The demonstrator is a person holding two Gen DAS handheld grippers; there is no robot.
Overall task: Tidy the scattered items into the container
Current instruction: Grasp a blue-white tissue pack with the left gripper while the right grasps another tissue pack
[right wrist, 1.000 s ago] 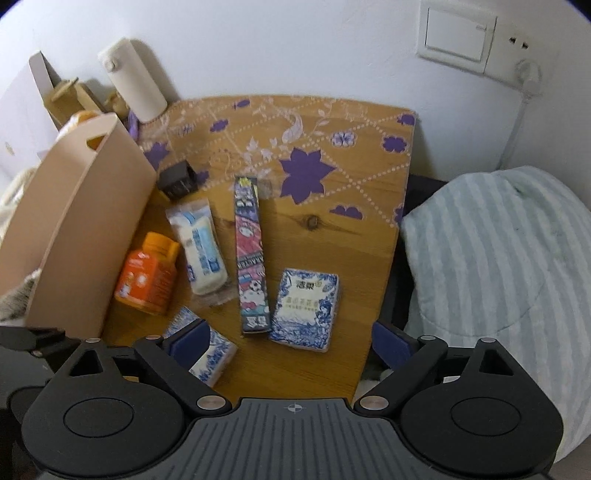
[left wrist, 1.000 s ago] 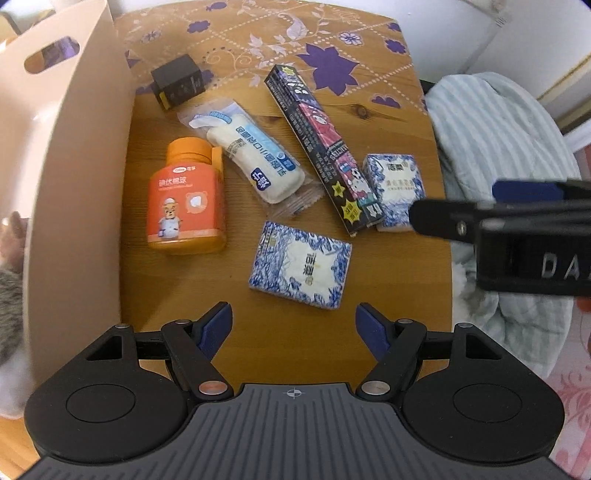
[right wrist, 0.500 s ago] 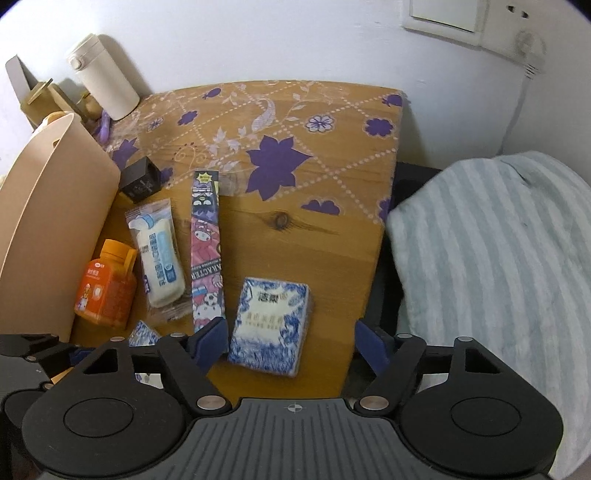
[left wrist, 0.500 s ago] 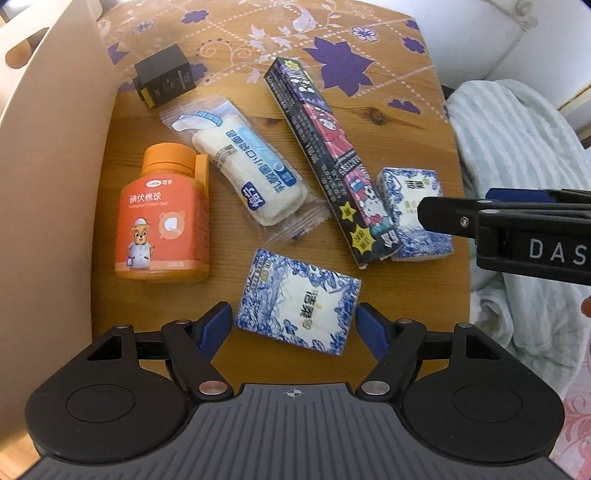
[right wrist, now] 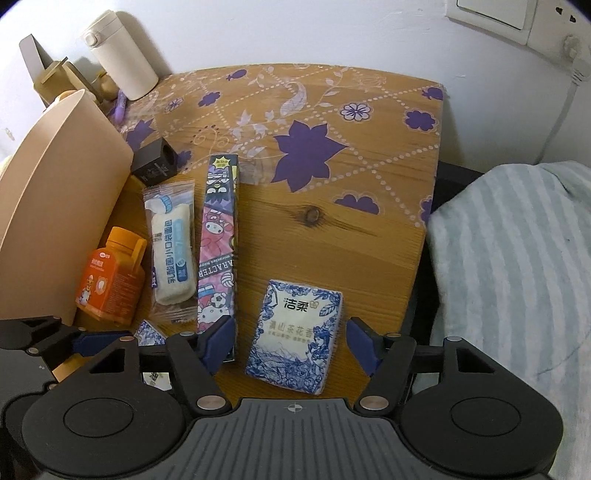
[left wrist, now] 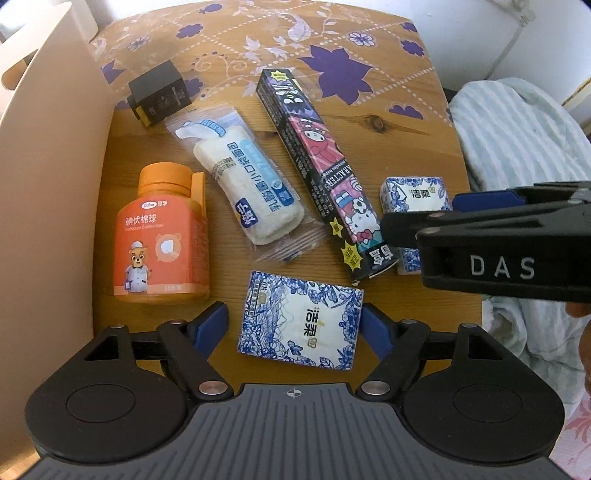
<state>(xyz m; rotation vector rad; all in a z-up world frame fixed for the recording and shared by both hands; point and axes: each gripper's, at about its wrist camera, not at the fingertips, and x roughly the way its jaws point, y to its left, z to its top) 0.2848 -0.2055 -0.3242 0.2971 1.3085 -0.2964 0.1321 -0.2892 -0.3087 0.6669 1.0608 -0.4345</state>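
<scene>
A beige container (left wrist: pixel 44 206) stands at the table's left, also in the right wrist view (right wrist: pixel 55 206). My left gripper (left wrist: pixel 295 325) is open with a blue-and-white tissue pack (left wrist: pixel 301 319) between its fingers. My right gripper (right wrist: pixel 290 341) is open around a second tissue pack (right wrist: pixel 297 336), which also shows in the left wrist view (left wrist: pixel 413 195). An orange bottle (left wrist: pixel 162 236), a white wrapped bread (left wrist: pixel 247 184), a long cartoon box (left wrist: pixel 321 173) and a small black box (left wrist: pixel 159 92) lie on the table.
The wooden table (right wrist: pixel 332 229) has a purple-flower cover. A white flask (right wrist: pixel 122 55) and small items stand at its back left. A striped blanket (right wrist: pixel 517 277) lies past the right edge. A wall socket (right wrist: pixel 491 14) is above.
Both grippers have moved forward and down. Each tissue pack now lies between a gripper's open fingers.
</scene>
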